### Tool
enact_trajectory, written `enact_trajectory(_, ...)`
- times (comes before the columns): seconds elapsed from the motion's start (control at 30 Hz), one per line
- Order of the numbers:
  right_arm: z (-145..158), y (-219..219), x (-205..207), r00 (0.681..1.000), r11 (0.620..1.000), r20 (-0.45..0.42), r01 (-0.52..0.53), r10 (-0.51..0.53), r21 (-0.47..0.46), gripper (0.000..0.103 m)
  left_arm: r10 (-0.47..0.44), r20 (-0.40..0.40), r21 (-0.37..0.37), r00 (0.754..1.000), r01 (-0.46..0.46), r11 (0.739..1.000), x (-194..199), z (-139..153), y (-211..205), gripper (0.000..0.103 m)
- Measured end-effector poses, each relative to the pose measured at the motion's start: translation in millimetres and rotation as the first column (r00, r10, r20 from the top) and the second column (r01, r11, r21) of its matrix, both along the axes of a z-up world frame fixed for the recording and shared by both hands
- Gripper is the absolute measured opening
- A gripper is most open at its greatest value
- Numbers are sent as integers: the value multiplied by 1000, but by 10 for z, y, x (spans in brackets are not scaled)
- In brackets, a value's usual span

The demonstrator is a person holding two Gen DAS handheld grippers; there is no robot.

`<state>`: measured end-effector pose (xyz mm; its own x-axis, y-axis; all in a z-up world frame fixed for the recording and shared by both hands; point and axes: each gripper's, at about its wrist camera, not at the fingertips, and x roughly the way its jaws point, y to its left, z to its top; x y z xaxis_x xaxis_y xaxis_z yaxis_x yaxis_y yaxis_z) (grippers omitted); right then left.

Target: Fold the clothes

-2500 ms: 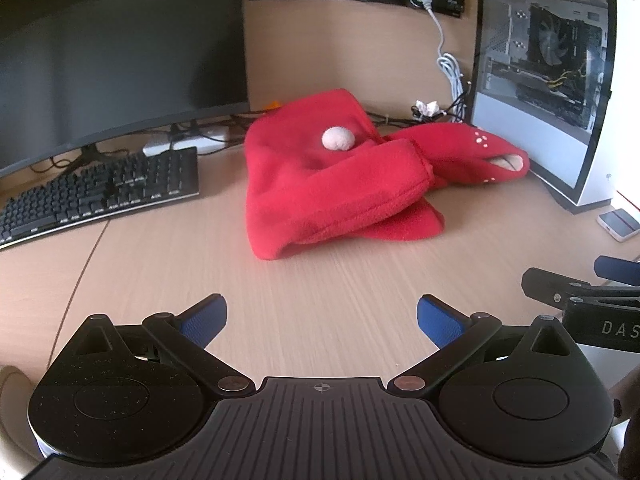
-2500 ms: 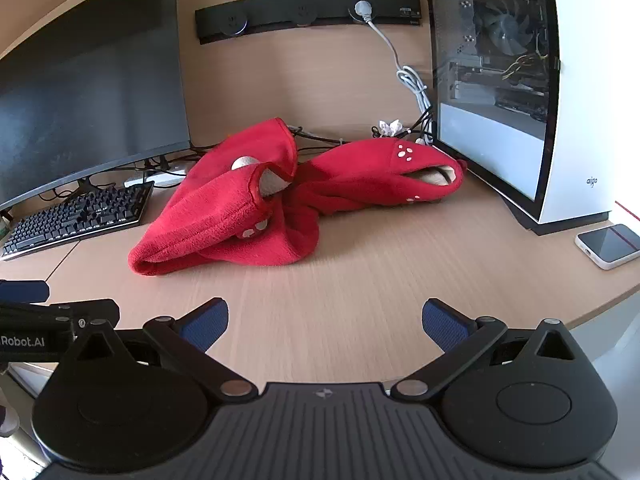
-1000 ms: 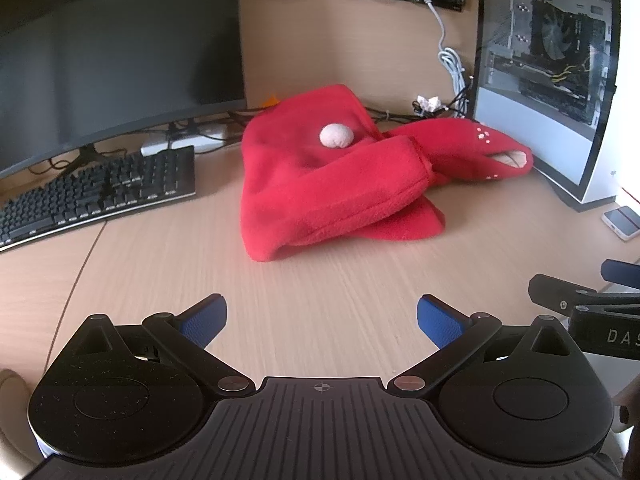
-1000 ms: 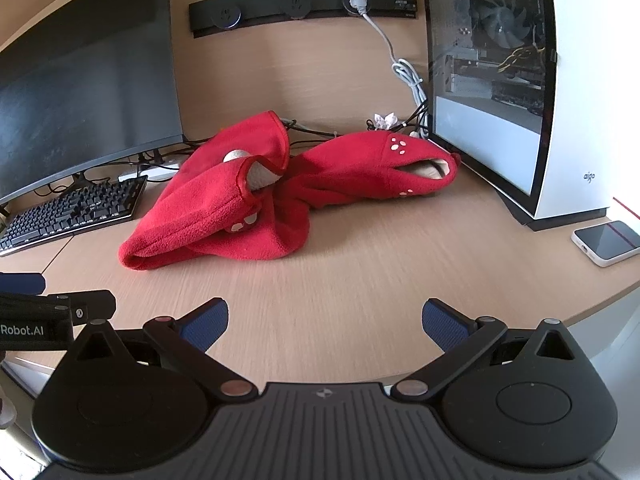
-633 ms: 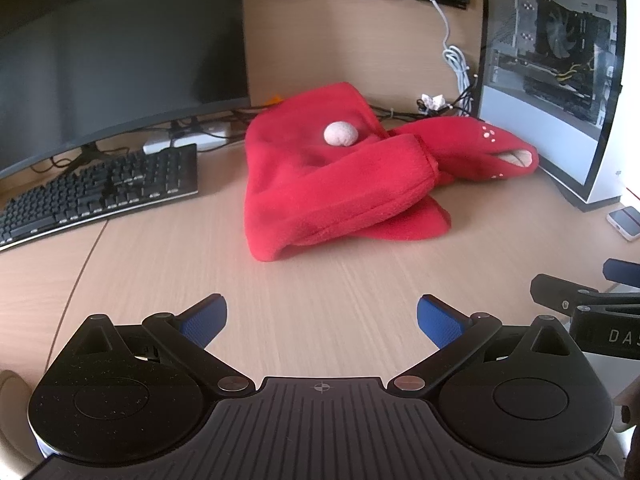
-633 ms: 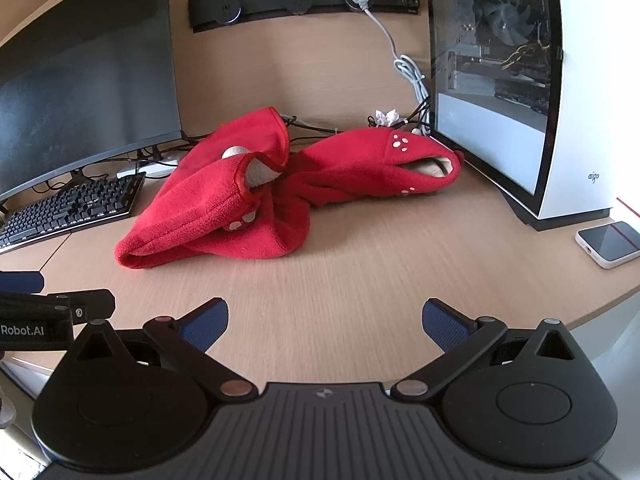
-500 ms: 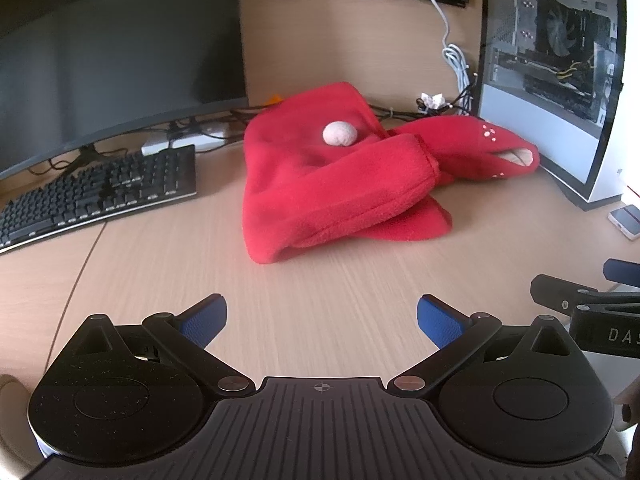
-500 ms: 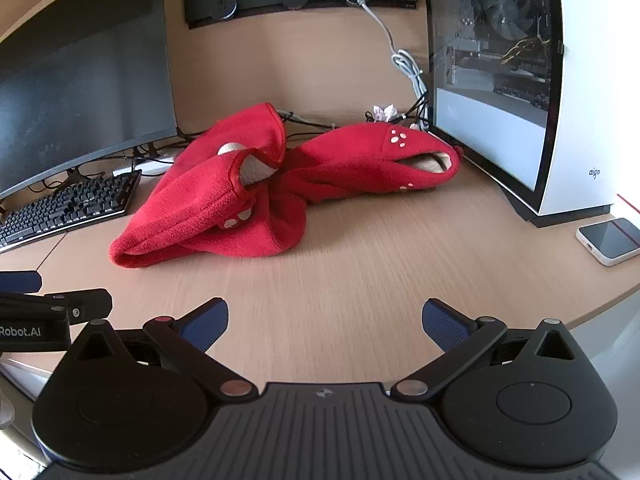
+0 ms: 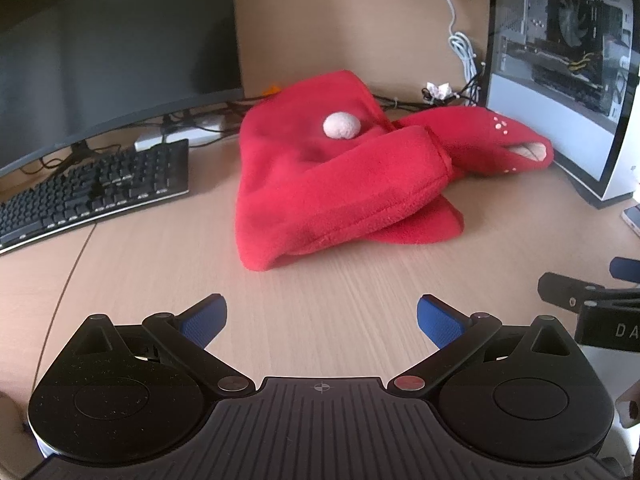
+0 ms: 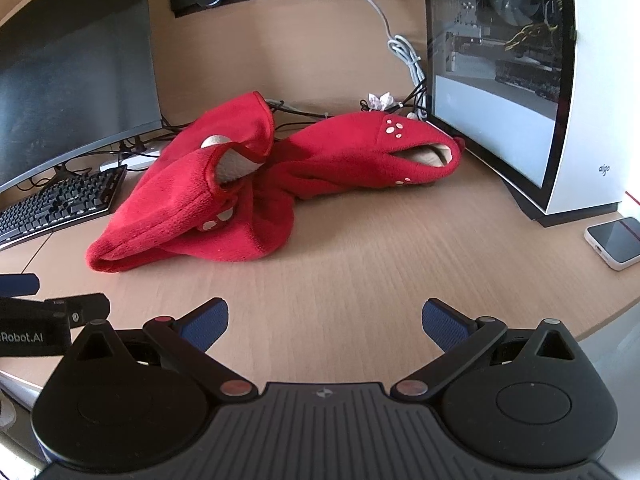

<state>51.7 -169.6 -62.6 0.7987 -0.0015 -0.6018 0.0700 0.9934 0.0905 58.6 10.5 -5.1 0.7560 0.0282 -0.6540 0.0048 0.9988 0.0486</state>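
A red fleece garment (image 9: pixel 340 184) lies crumpled on the wooden desk (image 9: pixel 280 312), with a pale pompom (image 9: pixel 341 125) on top and a sleeve with white dots reaching right. It also shows in the right wrist view (image 10: pixel 240 192), with pale lining at its openings. My left gripper (image 9: pixel 322 318) is open and empty, held above the desk a short way in front of the garment. My right gripper (image 10: pixel 325 322) is open and empty, also in front of it. Each gripper's tip shows at the edge of the other's view.
A black keyboard (image 9: pixel 92 192) and a dark monitor (image 9: pixel 112 52) stand at the left. A white PC case (image 10: pixel 528 80) with a glass side stands at the right, with cables (image 10: pixel 408 64) behind the garment. A phone (image 10: pixel 616 242) lies near the desk's right edge.
Both grippers have moved slightly closer to the garment, which looms a little larger. Both stay open. The garment has not moved.
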Motion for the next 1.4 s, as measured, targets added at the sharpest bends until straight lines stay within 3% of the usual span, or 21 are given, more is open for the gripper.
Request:
enact_trajectory(0.23, 40, -211, 329, 1000, 1000, -13, -23, 23, -12, 103, -3, -66, 25, 998, 5, 1000, 212, -132, -32, 103)
enact_trajectory(0.33, 149, -308, 567, 999, 998, 15, -43, 43, -36, 103, -23, -19, 123, 1000, 25, 992, 299, -129, -102, 103)
enact_trajectory(0.43, 261, -382, 859, 997, 997, 46, -62, 64, -50, 103, -71, 51, 277, 996, 54, 959, 473, -116, -253, 103)
enact_trajectory(0.6, 347, -381, 1310, 988, 988, 69, -130, 136, -82, 103, -183, 55, 427, 982, 143, 893, 913, -158, -476, 103)
enact_trajectory(0.67, 363, -367, 1460, 984, 984, 76, -156, 163, -89, 103, -134, 100, 468, 986, 73, 881, 1094, -107, -424, 103)
enact_trajectory(0.73, 361, -334, 1609, 978, 978, 75, -186, 193, -90, 103, 20, 178, 458, 984, -101, 883, 1274, 37, -167, 103)
enact_trajectory(0.77, 355, -305, 1688, 975, 975, 73, -204, 211, -91, 103, 140, 221, 442, 965, -227, 868, 1364, 119, 32, 103)
enact_trajectory(0.8, 348, -275, 1767, 971, 971, 70, -222, 228, -91, 103, 260, 253, 425, 932, -349, 835, 1453, 185, 281, 103)
enact_trajectory(0.87, 340, -161, 1897, 959, 959, 67, -269, 276, -93, 103, 453, 272, 431, 849, -528, 732, 1568, 208, 806, 103)
enact_trajectory(0.93, 327, -38, 2030, 944, 944, 60, -319, 325, -88, 103, 583, 241, 454, 776, -621, 639, 1573, 156, 1322, 103)
enact_trajectory(1.0, 260, 126, 2205, 931, 925, 18, -360, 365, -120, 103, 673, 192, 440, 714, -676, 592, 1437, 125, 1721, 103)
enact_trajectory(1.03, 225, 209, 2295, 924, 915, -5, -380, 383, -138, 103, 697, 174, 409, 696, -695, 592, 1326, 145, 1841, 103)
enact_trajectory(1.1, 72, 396, 2508, 917, 889, -85, -399, 390, -224, 103, 713, 143, 325, 687, -713, 622, 1108, 204, 1972, 103)
enact_trajectory(1.2, -88, 555, 2812, 891, 856, -174, -452, 419, -252, 103, 685, 62, 169, 726, -684, 710, 823, 235, 2036, 103)
enact_trajectory(1.27, -32, 726, 2896, 886, 832, -153, -463, 437, -305, 103, 647, 30, 93, 762, -647, 757, 651, 275, 2011, 103)
enact_trajectory(1.33, 47, 960, 2926, 881, 794, -105, -462, 461, -395, 103, 619, 21, 47, 785, -619, 784, 503, 298, 1961, 103)
enact_trajectory(1.4, 128, 1246, 2893, 853, 781, -35, -493, 521, -382, 103, 602, 36, 2, 798, -603, 798, 339, 348, 1937, 103)
